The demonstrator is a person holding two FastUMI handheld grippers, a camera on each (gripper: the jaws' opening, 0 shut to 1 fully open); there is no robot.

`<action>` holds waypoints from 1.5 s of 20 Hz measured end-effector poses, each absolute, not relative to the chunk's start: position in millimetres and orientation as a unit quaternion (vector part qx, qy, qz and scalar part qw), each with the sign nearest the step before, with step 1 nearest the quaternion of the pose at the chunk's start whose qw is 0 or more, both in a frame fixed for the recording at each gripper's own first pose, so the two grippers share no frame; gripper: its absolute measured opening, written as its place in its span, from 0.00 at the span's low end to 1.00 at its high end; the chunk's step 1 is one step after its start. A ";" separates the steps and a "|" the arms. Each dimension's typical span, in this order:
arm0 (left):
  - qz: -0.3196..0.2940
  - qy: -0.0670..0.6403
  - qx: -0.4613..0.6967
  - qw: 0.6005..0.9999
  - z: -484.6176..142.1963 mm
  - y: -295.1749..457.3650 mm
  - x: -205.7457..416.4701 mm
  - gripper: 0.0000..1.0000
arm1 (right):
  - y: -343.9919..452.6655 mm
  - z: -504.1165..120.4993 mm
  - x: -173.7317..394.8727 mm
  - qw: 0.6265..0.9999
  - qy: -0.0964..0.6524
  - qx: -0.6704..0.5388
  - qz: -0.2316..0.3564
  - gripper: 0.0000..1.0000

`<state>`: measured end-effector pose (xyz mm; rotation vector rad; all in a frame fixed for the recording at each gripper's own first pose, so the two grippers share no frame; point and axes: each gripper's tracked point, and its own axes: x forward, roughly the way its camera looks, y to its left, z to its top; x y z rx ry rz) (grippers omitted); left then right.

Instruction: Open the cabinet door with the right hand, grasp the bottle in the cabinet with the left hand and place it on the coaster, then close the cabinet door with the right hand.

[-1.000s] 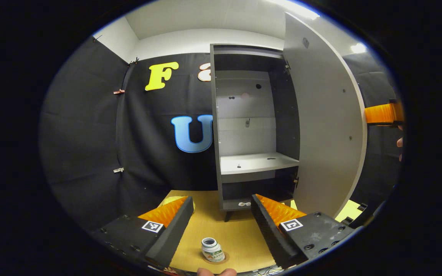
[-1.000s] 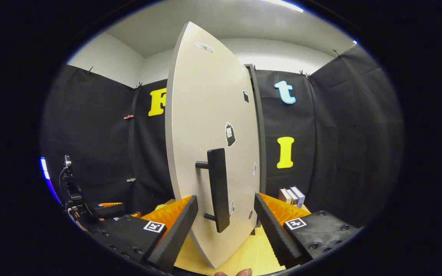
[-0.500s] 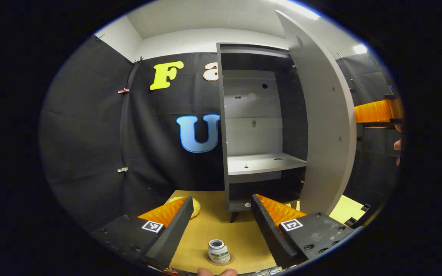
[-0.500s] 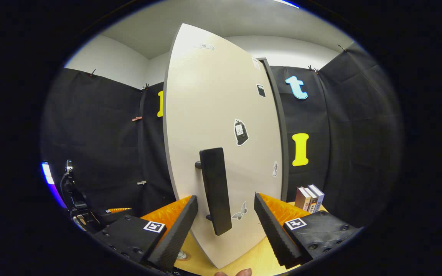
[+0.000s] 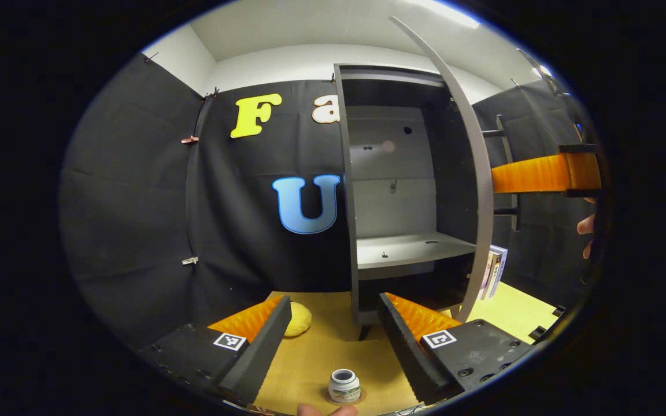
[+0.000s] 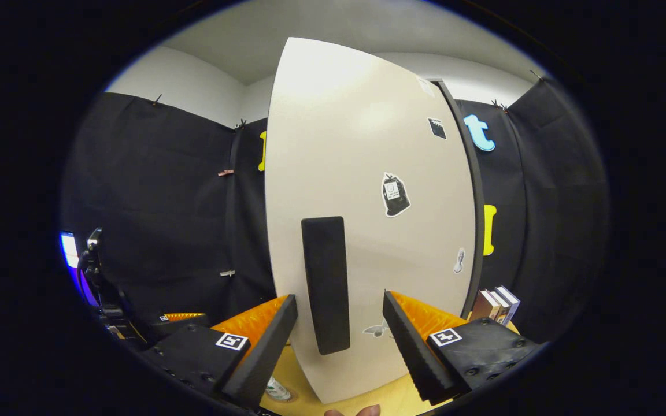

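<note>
**A:** Where does the bottle sit against your left gripper [image 5: 330,341]?

**B:** In the left gripper view the small white bottle [image 5: 344,386] stands upright on the round coaster [image 5: 357,398], on the wooden table [image 5: 315,358], low between your two fingers and touching neither. The fingers stand wide apart with nothing held. A yellow lump [image 5: 299,319] lies on the table just past your left finger [image 5: 258,352].

**A:** And the cabinet?

**B:** The grey cabinet [image 5: 349,190] stands behind the bottle with its inside in sight. Its shelf [image 5: 411,252] carries only a tiny dark bit and a hole, and I see no bottle on it. The cabinet door [image 5: 474,173] shows edge-on at the cabinet's right side.

**A:** Your right gripper [image 6: 339,341]?

**B:** In the right gripper view its fingers are spread wide, and the black door handle [image 6: 325,283] stands upright between them. I cannot tell whether either finger touches it. The door's pale face bears a few stickers [image 6: 395,194]. Some books [image 6: 496,303] stand on the table to the door's right. The bottle peeks out beside your left finger there.
</note>
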<state>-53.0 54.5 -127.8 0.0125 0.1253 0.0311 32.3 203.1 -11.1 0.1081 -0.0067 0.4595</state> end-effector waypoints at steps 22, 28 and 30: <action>0.008 0.064 -0.011 0.998 -112.1 45.9 -35.6 0.95 | 168.6 -24.2 57.4 0.985 -0.007 0.031 0.169 0.99; -0.012 0.043 -0.014 0.999 -81.8 19.0 -35.3 0.95 | 132.1 -23.9 42.1 0.990 -0.005 0.039 0.136 0.99; -0.018 0.036 -0.017 0.999 -71.8 10.6 -35.8 0.95 | 121.6 -25.0 36.7 0.991 -0.004 0.039 0.126 0.99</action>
